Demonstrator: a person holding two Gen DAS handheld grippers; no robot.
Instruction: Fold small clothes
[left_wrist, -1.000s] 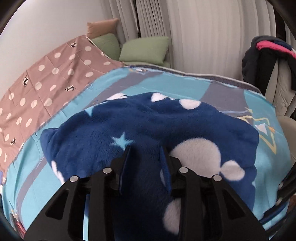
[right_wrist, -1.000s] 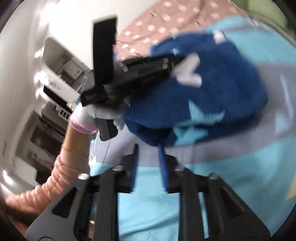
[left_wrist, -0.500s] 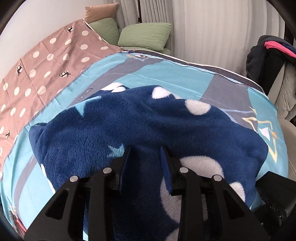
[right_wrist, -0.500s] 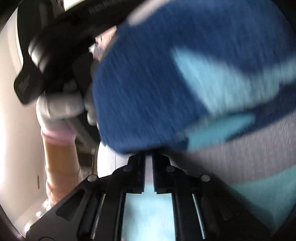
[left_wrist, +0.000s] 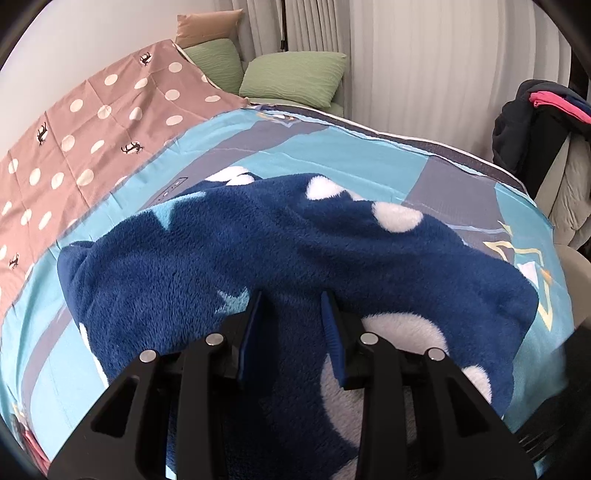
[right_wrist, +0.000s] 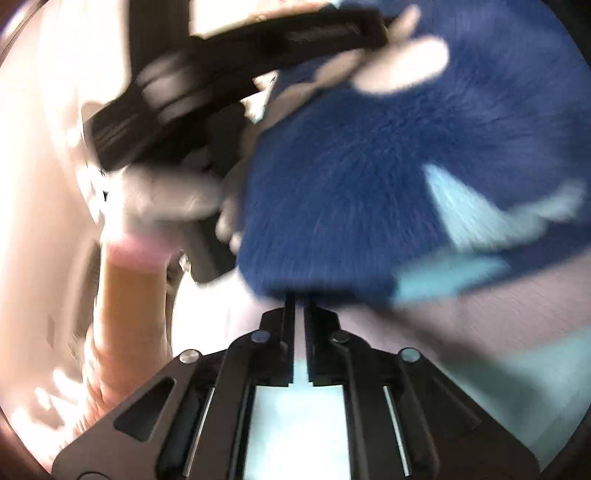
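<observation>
A dark blue fleece garment (left_wrist: 221, 258) with white dots and pale blue stars lies bunched on the turquoise and grey bed cover (left_wrist: 332, 162). My left gripper (left_wrist: 291, 295) sits on its near part, with a thick fold of fleece pinched between the blue pads. In the blurred right wrist view the same garment (right_wrist: 369, 184) hangs in front. My right gripper (right_wrist: 299, 295) is shut, its tips pressed into the garment's lower hem. The left gripper's black body (right_wrist: 240, 85) and the gloved hand (right_wrist: 166, 199) holding it show at upper left.
A brown dotted sheet (left_wrist: 92, 129) covers the bed's left side. Green pillows (left_wrist: 295, 77) and a tan one lie at the head, against pale curtains (left_wrist: 424, 74). A chair heaped with dark clothes (left_wrist: 535, 122) stands at the right edge.
My right gripper moved in to the garment's near hem and its jaws went from apart to shut there. The left gripper kept its hold; the fleece shifted slightly under it.
</observation>
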